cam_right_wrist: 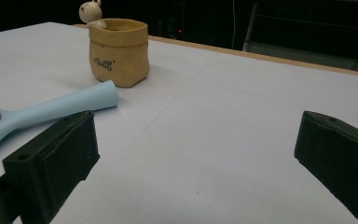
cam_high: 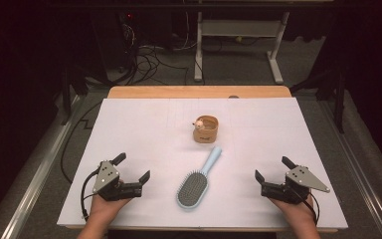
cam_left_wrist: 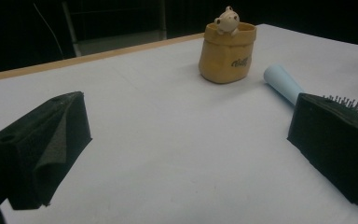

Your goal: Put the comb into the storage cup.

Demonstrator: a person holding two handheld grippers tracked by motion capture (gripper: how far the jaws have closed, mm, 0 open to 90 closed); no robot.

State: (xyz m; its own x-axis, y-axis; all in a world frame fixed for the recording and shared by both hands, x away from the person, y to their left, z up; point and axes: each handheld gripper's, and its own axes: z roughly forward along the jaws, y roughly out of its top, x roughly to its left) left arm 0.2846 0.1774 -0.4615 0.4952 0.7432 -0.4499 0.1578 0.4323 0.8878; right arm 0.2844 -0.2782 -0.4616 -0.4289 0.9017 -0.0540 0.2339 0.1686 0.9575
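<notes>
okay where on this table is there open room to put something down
Bare white sheet lies left of the tan pot and right of it, out to the table edges. It is tightest mid-table, where the hairbrush handle ends just short of the pot, between the left gripper and right gripper.

Small dark script logo on front of tan pouch-shaped pot (cam_right_wrist: 119, 52), too blurred to read.
</notes>
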